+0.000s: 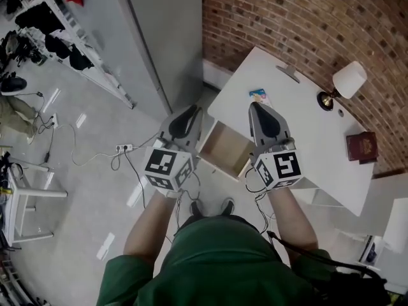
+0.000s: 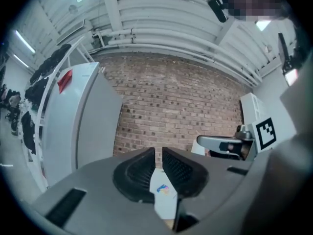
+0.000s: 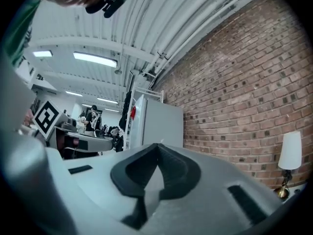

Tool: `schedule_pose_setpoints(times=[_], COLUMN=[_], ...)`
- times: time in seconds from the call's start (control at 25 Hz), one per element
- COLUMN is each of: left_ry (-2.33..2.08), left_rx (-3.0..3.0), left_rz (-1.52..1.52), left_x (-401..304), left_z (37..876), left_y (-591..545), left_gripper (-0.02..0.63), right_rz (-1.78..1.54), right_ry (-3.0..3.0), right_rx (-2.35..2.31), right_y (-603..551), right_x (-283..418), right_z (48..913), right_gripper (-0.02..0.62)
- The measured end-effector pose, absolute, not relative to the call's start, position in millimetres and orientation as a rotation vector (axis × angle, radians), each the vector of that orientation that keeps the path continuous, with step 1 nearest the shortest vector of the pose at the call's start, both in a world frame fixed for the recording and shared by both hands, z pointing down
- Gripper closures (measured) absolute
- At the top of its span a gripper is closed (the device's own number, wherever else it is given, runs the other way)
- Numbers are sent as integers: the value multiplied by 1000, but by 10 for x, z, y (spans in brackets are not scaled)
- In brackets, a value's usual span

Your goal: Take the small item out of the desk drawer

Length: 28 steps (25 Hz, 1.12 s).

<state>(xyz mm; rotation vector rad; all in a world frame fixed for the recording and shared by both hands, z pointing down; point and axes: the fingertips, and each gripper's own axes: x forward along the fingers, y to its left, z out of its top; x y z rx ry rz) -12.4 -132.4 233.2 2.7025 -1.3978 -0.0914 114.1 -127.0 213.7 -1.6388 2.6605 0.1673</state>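
Small flat packet (image 1: 258, 96), white with blue print toward its far end and a touch of yellow. Already out of the drawer (image 1: 223, 146): lying flat on the white desk (image 1: 306, 126), close to the near left corner of the top, just far of the drawer opening. Sides about square with the desk edges; too small to make out a long axis or a pointing end.

Left gripper (image 1: 190, 112) held up off the left edge of the desk, beside the drawer, aimed level at the brick wall (image 1: 306, 11); pads almost together with a thin slit between, gripping nothing. Right gripper (image 1: 256, 107) held up over the near edge of the desk, at the right side of the drawer, clenched tight and empty; tips just near of the packet in the head view, above it rather than on it.

Drawer standing well out toward the near side, tan floor showing, white front nearest. Right of the packet, a wide stretch of white top as far as the table lamp (image 1: 344, 85) at the far edge and the dark red book (image 1: 362, 146) toward the right end. Small grey object (image 1: 288, 72) at the far edge. Left of the desk, grey floor (image 1: 83, 177) running to a tall grey cabinet (image 1: 159, 37), with a power strip (image 1: 124, 148) lying between.
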Motion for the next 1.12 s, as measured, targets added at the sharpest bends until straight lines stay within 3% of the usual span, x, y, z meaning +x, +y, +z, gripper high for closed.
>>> schedule_pose_setpoints(times=[0.6,1.12], left_ry=[-1409,-1409], left_rx=[2849,2830], left_rz=[-175,-175], left_x=[2,10], left_z=[1792,1842], left_y=[-1142,-1223], left_gripper=[581,581], right_rz=[298,305], right_ry=[2625,2642], right_rx=[-1657,-1658], right_y=[-1011,-1078], right_x=[1073,1112], right_z=[1831,1833], right_gripper=[592,592])
